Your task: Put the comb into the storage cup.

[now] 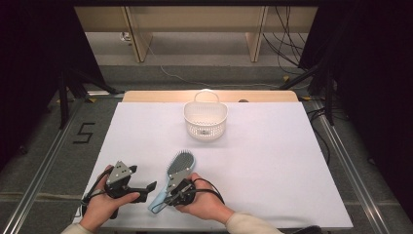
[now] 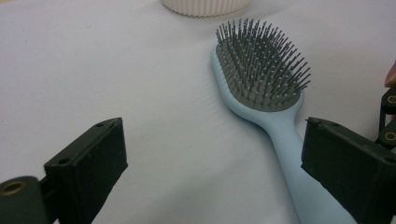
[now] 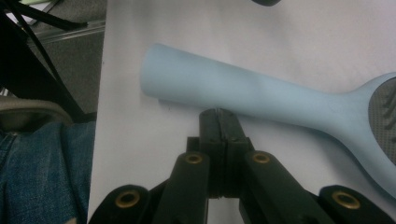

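Pale-blue hairbrush (image 3: 261,100) lies flat on the worktop (image 1: 272,161), its handle at twelve o'clock just beyond the right gripper's (image 3: 218,114) pressed-together, empty jaws.

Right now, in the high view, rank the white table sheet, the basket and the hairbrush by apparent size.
1. White table sheet, by far the largest.
2. Basket.
3. Hairbrush: longer but slimmer than the basket, so these two are close.

The place reads as a lab recording station, not a home; a table (image 1: 272,161) under a plain white sheet stands on grey carpet between metal floor rails (image 1: 46,161); black curtains (image 1: 29,58) close both sides; dark stand legs (image 1: 73,85) and loose cables (image 1: 287,41) sit behind; a taped figure 5 (image 1: 84,132) marks the floor.
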{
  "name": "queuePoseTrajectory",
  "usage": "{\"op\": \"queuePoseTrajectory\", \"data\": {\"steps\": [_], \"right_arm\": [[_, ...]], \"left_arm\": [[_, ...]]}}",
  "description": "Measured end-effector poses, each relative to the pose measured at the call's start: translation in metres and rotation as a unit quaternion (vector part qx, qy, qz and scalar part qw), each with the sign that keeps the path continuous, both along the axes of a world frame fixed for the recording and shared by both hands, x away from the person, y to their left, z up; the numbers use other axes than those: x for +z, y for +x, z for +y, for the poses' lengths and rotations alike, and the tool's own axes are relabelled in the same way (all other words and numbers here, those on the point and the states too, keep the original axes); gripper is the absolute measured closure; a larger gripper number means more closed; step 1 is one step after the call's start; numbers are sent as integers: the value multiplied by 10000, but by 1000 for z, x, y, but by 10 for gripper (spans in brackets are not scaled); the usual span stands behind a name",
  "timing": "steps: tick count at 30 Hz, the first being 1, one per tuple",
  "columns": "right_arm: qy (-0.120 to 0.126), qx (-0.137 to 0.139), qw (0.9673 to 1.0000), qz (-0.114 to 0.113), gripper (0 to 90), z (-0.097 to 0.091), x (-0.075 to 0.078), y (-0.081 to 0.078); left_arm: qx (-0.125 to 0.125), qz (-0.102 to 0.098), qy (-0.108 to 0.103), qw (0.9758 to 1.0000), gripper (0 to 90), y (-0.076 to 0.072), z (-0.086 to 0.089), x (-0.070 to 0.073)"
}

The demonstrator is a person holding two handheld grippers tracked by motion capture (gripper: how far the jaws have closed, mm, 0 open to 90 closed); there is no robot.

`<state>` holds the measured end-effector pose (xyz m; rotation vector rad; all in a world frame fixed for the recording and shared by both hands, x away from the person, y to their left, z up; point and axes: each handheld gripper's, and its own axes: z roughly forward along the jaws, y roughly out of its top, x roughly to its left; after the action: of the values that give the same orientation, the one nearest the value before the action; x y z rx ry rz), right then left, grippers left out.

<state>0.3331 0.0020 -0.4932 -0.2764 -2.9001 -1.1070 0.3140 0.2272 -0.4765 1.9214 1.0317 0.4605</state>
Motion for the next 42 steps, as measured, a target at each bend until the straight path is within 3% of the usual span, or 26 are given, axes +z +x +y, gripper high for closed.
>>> {"op": "queuePoseTrajectory", "data": {"steps": [9, 17, 18, 19, 22, 23, 25, 27, 28, 29, 31, 32, 33, 34, 37, 38, 40, 41, 42], "right_arm": [[55, 2, 10000, -52, 880, -3, 4, 0], [172, -177, 9992, -319, 619, -29, 17, 3], [172, -177, 9992, -319, 619, -29, 17, 3], [309, -276, 9984, -384, 530, -40, 21, 6], [482, -439, 9970, -427, 474, -51, 24, 7], [740, -669, 9941, -423, 417, -68, 25, 8], [917, -854, 9912, -433, 369, -82, 25, 10], [956, -934, 9900, -452, 350, -90, 26, 10], [1064, -1126, 9866, -511, 323, -109, 27, 12], [1064, -1126, 9866, -511, 323, -109, 27, 12], [1200, -1356, 9819, -549, 297, -130, 29, 14], [1200, -1356, 9819, -549, 297, -130, 29, 14], [1295, -1550, 9776, -589, 284, -146, 31, 15], [1295, -1550, 9776, -589, 284, -146, 31, 15], [1377, -1768, 9722, -681, 265, -166, 35, 15], [1438, -1913, 9677, -797, 254, -179, 36, 15], [1436, -1980, 9661, -826, 251, -185, 36, 14], [1474, -2188, 9604, -891, 242, -200, 37, 13], [1482, -2255, 9585, -924, 242, -205, 38, 13]], "left_arm": [[-1, -2, 26, 10000, 68, 0, -2, 0], [-4, -49, 17, 10000, 79, -1, -2, 1], [-4, -49, 17, 10000, 79, -1, -2, 1], [7, -33, 26, 10000, 79, -1, -3, 1], [6, -31, 15, 10000, 79, -1, -3, 1], [30, -47, 25, 10000, 79, -1, -2, 1], [48, -57, 20, 10000, 79, 0, -2, 1], [45, -58, 24, 10000, 79, 0, -2, 1], [53, -60, 21, 10000, 79, 0, -2, 1], [53, -60, 21, 10000, 79, 0, -2, 1], [61, -48, 35, 10000, 80, 0, -2, 1], [61, -48, 35, 10000, 79, 0, -2, 1], [64, -40, 46, 10000, 79, 0, -2, 1], [64, -40, 46, 10000, 80, 0, -2, 1], [59, 20, 36, 10000, 80, 1, -2, 0], [68, 26, 32, 10000, 80, 1, -1, 0], [73, 16, 24, 10000, 83, 1, -1, 0], [74, 8, 32, 10000, 84, 1, -2, 0], [74, 8, 32, 10000, 85, 1, -2, 0]]}}
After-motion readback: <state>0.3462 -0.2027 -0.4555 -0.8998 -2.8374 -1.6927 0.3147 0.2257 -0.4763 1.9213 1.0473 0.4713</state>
